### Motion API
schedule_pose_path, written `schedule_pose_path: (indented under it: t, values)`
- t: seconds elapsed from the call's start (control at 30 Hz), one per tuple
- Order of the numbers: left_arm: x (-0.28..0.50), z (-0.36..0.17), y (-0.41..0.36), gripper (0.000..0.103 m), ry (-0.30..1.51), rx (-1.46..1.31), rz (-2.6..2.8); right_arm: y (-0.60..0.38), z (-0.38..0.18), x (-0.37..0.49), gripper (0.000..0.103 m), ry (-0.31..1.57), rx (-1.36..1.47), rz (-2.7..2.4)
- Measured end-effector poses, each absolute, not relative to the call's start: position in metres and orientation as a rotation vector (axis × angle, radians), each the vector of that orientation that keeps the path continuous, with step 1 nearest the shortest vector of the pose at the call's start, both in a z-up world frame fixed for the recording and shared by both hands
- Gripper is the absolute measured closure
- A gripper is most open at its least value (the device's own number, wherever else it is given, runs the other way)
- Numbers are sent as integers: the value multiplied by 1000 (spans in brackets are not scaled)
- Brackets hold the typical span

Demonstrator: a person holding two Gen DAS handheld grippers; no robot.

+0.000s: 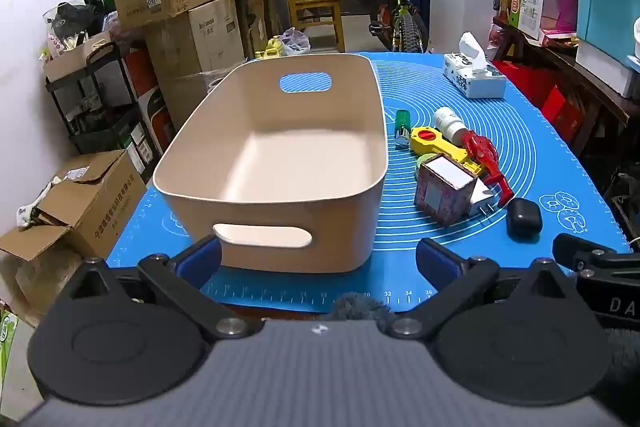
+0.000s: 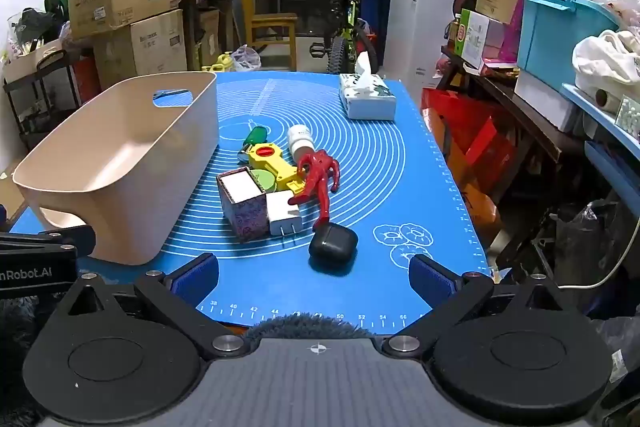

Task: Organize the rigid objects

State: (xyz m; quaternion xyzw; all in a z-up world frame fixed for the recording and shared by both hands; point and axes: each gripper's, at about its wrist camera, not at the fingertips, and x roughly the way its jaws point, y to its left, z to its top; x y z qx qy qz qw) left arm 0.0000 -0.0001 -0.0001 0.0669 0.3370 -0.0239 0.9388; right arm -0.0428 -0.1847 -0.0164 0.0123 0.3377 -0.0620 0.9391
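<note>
bin (image 1: 276,163) left on mat (image 1: 560,155), small objects (image 1: 460,163) right of it

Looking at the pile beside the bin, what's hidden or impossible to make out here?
- Round pale-green item: mostly covered by the patterned purple box and yellow plastic toy in both wrist views.
- Small green-and-silver object: too small to identify.
- White bottle: label not legible.

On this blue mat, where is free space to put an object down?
Free: inside the empty beige bin; the mat between the red figure and the tissue box; the near strip before the black case. Crowded: the cluster around the patterned box.
</note>
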Motion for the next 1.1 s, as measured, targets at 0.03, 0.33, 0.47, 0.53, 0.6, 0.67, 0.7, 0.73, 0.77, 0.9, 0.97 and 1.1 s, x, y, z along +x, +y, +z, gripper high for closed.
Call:
schedule_pose_path:
  t: [0.03, 0.33, 0.47, 0.53, 0.6, 0.67, 0.7, 0.73, 0.77, 0.9, 0.97, 1.1]
  values:
    - [0, 0, 0, 1, 687, 133, -48, -184, -17, -43, 2, 689, 29, -125]
    - [0, -1, 2, 1, 692, 126, -41, -185, -16, -42, 2, 699, 43, -120]
    - [0, -2, 1, 1, 692, 123, -40, -182, -17, -41, 2, 701, 40, -123]
    - [0, -3, 6, 1, 693, 121, -43, -183, -17, -41, 2, 702, 49, -120]
    - [2, -1, 4, 1, 699, 118, -43, -186, -17, -44, 2, 705, 64, -117]
    - [2, -1, 4, 1, 699, 118, -43, -191, -19, -42, 2, 708, 75, -117]
    - [2, -1, 4, 1, 700, 117, -43, -191, -20, -41, 2, 710, 78, -118]
    - [2, -1, 4, 1, 700, 117, -43, -189, -19, -39, 2, 715, 78, -120]
    - [2, -1, 4, 1, 700, 117, -43, -190, -19, -39, 2, 716, 80, -119]
    - [3, -2, 2, 1, 700, 120, -45, -190, -18, -39, 2, 719, 86, -120]
    - [3, -3, 1, 1, 701, 119, -46, -190, -18, -39, 2, 718, 84, -120]
    - [2, -3, 1, 1, 701, 119, -45, -191, -18, -38, 2, 721, 90, -117]
